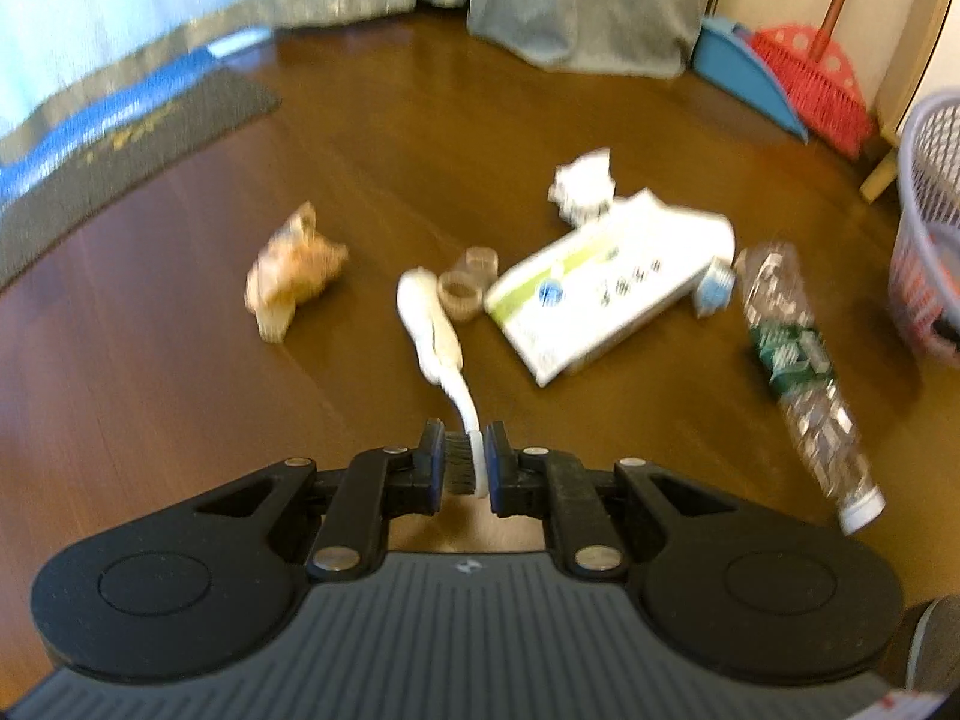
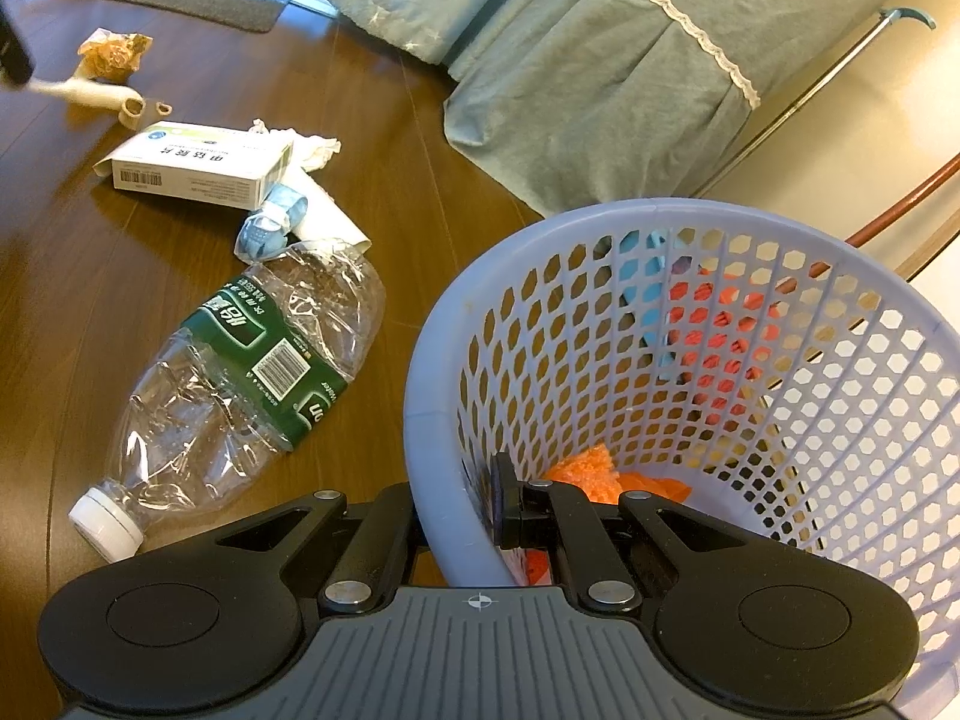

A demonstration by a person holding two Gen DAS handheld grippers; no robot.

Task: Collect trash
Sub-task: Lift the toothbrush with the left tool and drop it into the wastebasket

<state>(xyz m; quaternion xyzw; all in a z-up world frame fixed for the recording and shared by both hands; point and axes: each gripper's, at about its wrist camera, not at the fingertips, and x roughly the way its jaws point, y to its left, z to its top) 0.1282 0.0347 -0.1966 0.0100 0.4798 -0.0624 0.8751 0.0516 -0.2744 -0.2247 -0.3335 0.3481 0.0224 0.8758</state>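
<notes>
One bottle (image 2: 240, 384), one box (image 2: 198, 165), one basket (image 2: 432, 396), two rings (image 1: 461, 295).

Left tool (image 1: 467, 462): fingers nearly together, clamped on a brush head, pointing forward and down, low over the floor.
Right tool (image 2: 459, 504): fingers straddle a basket rim, gripping it, one inside, one outside.
</notes>
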